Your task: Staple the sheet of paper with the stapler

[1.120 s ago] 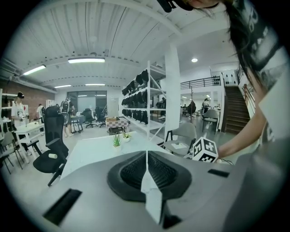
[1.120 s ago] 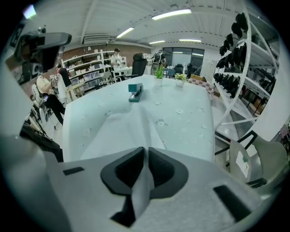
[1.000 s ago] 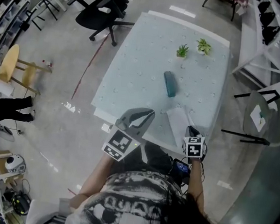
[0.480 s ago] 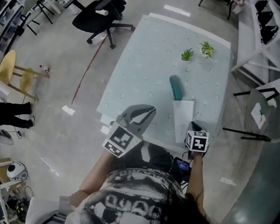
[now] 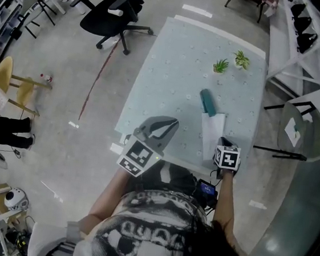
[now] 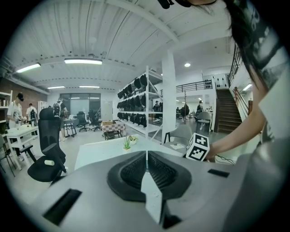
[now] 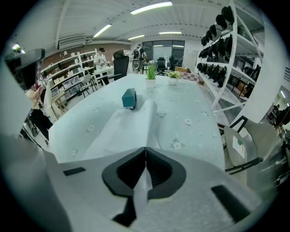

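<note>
A teal stapler (image 5: pixel 208 102) lies on the pale flowered table (image 5: pixel 172 68), right of its middle. The white sheet of paper (image 5: pixel 212 130) runs from the stapler's near end back to my right gripper (image 5: pixel 223 144), which is shut on the sheet's near edge. In the right gripper view the paper (image 7: pixel 122 127) rises in a fold into my right gripper (image 7: pixel 145 152), and the stapler (image 7: pixel 129 98) lies just past the sheet's far end. My left gripper (image 5: pixel 174 122) hovers shut over the table's near edge, left of the paper, holding nothing. The left gripper view shows its jaws closed.
Two small potted plants (image 5: pixel 220 64) (image 5: pixel 242 60) stand at the table's far right. A black office chair (image 5: pixel 113 10) is beyond the far left corner. A grey chair (image 5: pixel 300 132) and white shelving (image 5: pixel 308 32) stand to the right.
The right gripper has drawn the paper away from the near edge toward the stapler, whose near end it now reaches. The left gripper has shifted slightly along the table's near edge.
</note>
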A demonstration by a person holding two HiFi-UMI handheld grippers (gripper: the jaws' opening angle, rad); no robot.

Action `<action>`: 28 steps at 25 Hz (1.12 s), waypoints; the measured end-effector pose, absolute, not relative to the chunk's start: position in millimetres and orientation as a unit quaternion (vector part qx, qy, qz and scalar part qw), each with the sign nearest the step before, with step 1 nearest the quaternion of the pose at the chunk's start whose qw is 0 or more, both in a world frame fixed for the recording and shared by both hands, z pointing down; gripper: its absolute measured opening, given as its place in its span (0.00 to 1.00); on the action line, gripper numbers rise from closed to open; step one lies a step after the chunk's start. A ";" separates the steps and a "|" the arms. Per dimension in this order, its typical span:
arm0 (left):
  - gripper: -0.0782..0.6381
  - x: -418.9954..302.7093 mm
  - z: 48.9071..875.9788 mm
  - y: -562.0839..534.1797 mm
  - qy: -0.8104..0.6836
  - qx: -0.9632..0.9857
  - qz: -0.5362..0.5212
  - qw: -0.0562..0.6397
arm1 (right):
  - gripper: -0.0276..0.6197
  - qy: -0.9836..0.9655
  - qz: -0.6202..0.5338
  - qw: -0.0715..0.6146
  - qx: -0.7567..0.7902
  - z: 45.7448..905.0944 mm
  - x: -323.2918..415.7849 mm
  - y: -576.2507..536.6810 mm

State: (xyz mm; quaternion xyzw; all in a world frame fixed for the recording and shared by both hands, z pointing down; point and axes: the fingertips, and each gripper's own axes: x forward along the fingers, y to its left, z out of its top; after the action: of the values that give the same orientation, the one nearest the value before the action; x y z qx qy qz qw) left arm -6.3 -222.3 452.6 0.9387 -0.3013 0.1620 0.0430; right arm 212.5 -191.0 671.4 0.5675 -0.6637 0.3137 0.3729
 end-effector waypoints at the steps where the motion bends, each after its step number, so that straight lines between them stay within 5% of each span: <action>1: 0.12 -9.3 453.2 -223.3 -0.301 0.939 0.161 0.043 | 0.05 -0.662 0.313 0.375 0.569 672.1 211.7 -192.3; 22: 0.12 -36.5 455.6 -248.3 -0.288 0.945 0.149 0.044 | 0.20 -0.642 0.300 0.376 0.597 654.1 207.6 -213.4; 28: 0.12 -36.5 454.9 -254.5 -0.288 0.946 0.144 0.044 | 0.05 -0.714 0.273 0.344 0.545 614.7 182.4 -269.7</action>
State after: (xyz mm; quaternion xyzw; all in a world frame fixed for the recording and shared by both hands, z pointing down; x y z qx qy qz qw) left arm -36.5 -254.5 454.9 0.9459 -0.2876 0.1439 0.0436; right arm 182.4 -269.7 614.7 0.5446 -0.7145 0.2731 0.3441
